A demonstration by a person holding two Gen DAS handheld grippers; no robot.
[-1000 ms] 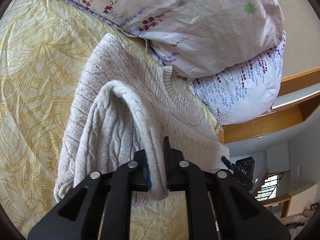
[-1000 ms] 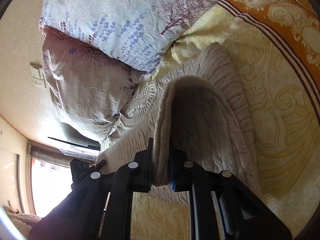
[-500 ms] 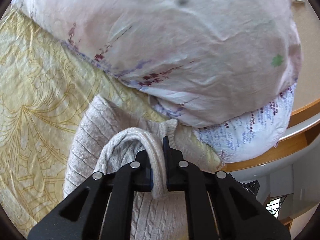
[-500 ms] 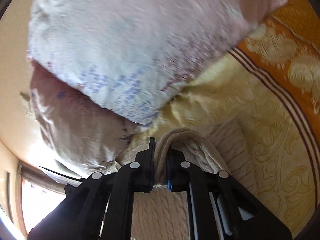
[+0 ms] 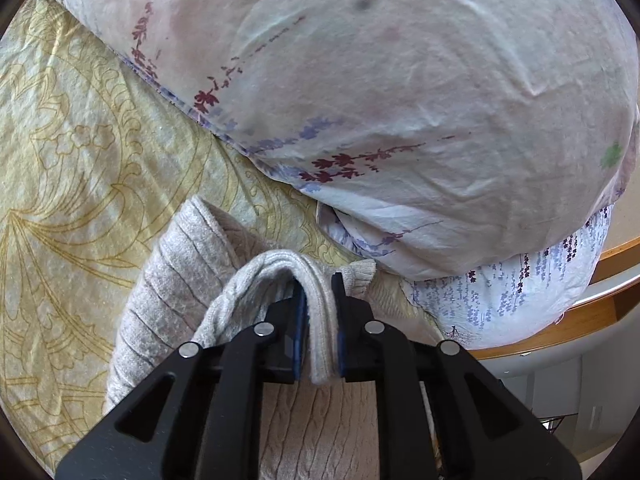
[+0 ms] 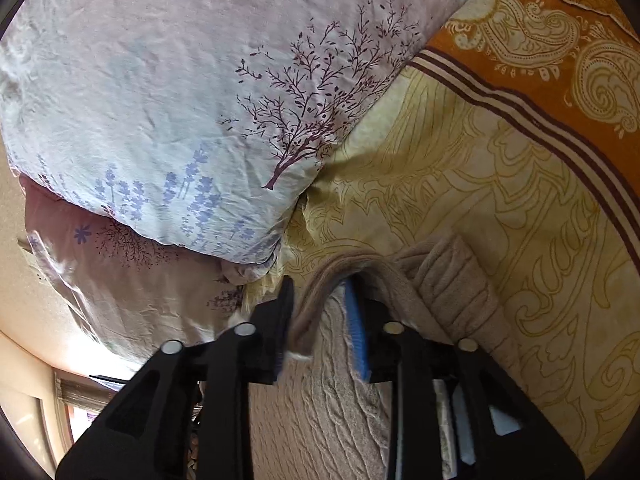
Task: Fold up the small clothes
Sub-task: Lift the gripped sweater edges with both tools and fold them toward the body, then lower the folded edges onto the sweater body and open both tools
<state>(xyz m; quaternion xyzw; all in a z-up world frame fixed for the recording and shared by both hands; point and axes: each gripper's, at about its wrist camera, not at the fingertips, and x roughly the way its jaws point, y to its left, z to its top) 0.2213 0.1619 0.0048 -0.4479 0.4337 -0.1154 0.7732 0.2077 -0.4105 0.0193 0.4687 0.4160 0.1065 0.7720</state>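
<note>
A beige cable-knit sweater (image 5: 176,292) lies on the yellow patterned bedspread (image 5: 80,152), close under the pillows. My left gripper (image 5: 319,320) is shut on a folded edge of the sweater, which arches up between its jaws. In the right wrist view the sweater (image 6: 452,288) drapes over my right gripper (image 6: 320,312), whose jaws stand apart with the blue pad showing; the knit edge hangs loose against the left finger.
Two floral pillows (image 5: 400,100) are stacked just beyond the sweater, also in the right wrist view (image 6: 180,100). An orange paisley border (image 6: 540,40) runs along the bedspread at right. A wooden headboard ledge (image 5: 600,320) lies behind the pillows.
Both grippers carried the sweater's edge forward toward the pillows. The right gripper's jaws have opened and let go of the knit edge; the left stays shut on it.
</note>
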